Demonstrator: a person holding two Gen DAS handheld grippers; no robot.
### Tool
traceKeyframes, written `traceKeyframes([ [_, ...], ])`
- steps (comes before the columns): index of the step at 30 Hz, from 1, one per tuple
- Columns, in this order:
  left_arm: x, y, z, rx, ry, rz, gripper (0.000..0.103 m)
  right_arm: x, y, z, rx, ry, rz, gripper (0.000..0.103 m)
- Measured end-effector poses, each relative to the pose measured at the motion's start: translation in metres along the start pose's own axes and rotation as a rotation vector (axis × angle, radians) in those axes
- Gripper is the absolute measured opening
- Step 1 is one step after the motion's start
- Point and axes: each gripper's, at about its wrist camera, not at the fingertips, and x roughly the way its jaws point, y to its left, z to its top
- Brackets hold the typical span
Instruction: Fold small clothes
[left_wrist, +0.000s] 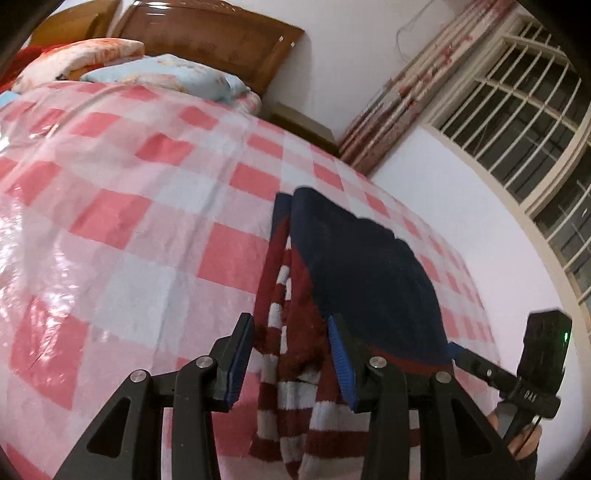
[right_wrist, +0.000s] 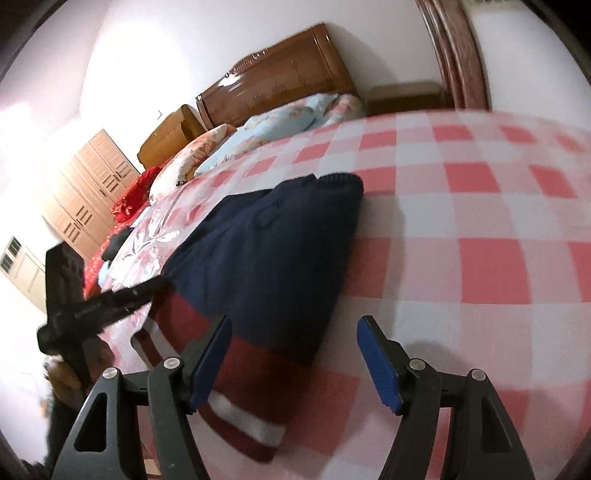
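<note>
Both the left tongs (left_wrist: 291, 354) and the right tongs (right_wrist: 295, 360) stand wide open, holding nothing. The sweater (right_wrist: 266, 240) lies half-folded on the bed (right_wrist: 480, 258). Best to pinch the striped sleeve (left_wrist: 275, 295) near its end and lay it flat across.

Both tongs (left_wrist: 291, 360) (right_wrist: 295, 363) agape, empty

The bed (right_wrist: 480, 258) lies open on the garment's right, checkered cover bare toward that edge — wide room for fingers. Pillows (right_wrist: 280, 118) crowd the headboard (right_wrist: 273, 77) end; the folded sweater (right_wrist: 266, 251) fills the near-edge middle.
</note>
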Motion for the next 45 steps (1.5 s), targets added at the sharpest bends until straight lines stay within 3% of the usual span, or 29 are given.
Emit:
traceKeyframes([
  [3, 0.008, -0.006, 0.002, 0.016, 0.011, 0.023, 0.051, 0.017, 0.006, 0.003, -0.022, 0.049, -0.002, 0.103],
  [8, 0.011, -0.006, 0.006, 0.021, 0.028, 0.016, 0.05, 0.013, 0.012, 0.004, -0.059, 0.009, -0.019, 0.103],
  [9, 0.012, -0.009, 0.006, 0.023, 0.031, 0.015, 0.05, 0.011, 0.009, 0.005, -0.052, 0.002, -0.016, 0.046],
  [10, 0.017, -0.015, 0.006, 0.03, 0.041, 0.007, 0.049, 0.009, 0.006, 0.006, -0.047, -0.005, -0.023, 0.039],
  [12, 0.021, -0.026, 0.005, 0.052, 0.053, -0.005, 0.049, 0.002, -0.002, 0.006, -0.047, -0.024, -0.059, 0.034],
  [16, 0.042, -0.059, 0.006, 0.102, 0.054, -0.001, 0.049, -0.014, -0.028, 0.011, 0.006, -0.043, -0.09, 0.04],
  [17, 0.045, -0.061, 0.008, 0.093, 0.05, 0.0, 0.049, -0.014, -0.031, 0.013, 0.003, -0.041, -0.096, 0.083],
  [18, 0.051, -0.062, 0.012, 0.08, 0.043, 0.003, 0.049, -0.015, -0.034, 0.015, -0.012, -0.044, -0.107, 0.103],
  [21, 0.061, -0.064, 0.023, 0.067, 0.047, 0.012, 0.049, -0.02, -0.036, 0.017, -0.028, -0.088, -0.151, 0.103],
  [24, 0.045, -0.068, 0.018, 0.091, 0.036, 0.04, 0.048, -0.036, -0.032, 0.014, -0.028, -0.144, -0.189, 0.103],
  [27, 0.002, -0.077, 0.0, 0.163, -0.13, 0.143, 0.046, -0.055, -0.008, 0.002, -0.131, -0.182, -0.206, 0.103],
  [29, -0.018, -0.09, -0.013, 0.252, -0.176, 0.125, 0.046, -0.059, 0.009, -0.012, -0.203, -0.159, -0.186, 0.103],
  [31, -0.021, -0.106, -0.029, 0.351, -0.139, 0.071, 0.046, -0.055, 0.023, -0.027, -0.268, -0.131, -0.184, 0.103],
  [34, -0.008, -0.12, -0.048, 0.46, -0.097, 0.091, 0.046, -0.038, 0.041, -0.049, -0.378, -0.092, -0.256, 0.103],
  [36, 0.009, -0.117, -0.054, 0.466, -0.054, 0.121, 0.046, -0.032, 0.045, -0.056, -0.424, -0.079, -0.297, 0.103],
  [38, 0.015, -0.107, -0.057, 0.433, -0.022, 0.098, 0.045, -0.03, 0.046, -0.06, -0.465, -0.06, -0.331, 0.103],
  [39, 0.015, -0.104, -0.058, 0.424, -0.016, 0.083, 0.045, -0.03, 0.044, -0.063, -0.477, -0.05, -0.342, 0.082],
  [41, 0.011, -0.106, -0.058, 0.435, -0.008, 0.086, 0.045, -0.035, 0.039, -0.064, -0.455, -0.051, -0.334, 0.071],
  [43, -0.004, -0.11, -0.06, 0.443, -0.039, 0.088, 0.045, -0.046, 0.035, -0.063, -0.405, -0.072, -0.307, 0.071],
  [44, -0.012, -0.11, -0.059, 0.439, -0.066, 0.077, 0.045, -0.053, 0.033, -0.064, -0.382, -0.085, -0.288, 0.075],
  [45, -0.02, -0.109, -0.058, 0.429, -0.091, 0.066, 0.045, -0.059, 0.029, -0.063, -0.349, -0.098, -0.264, 0.103],
])
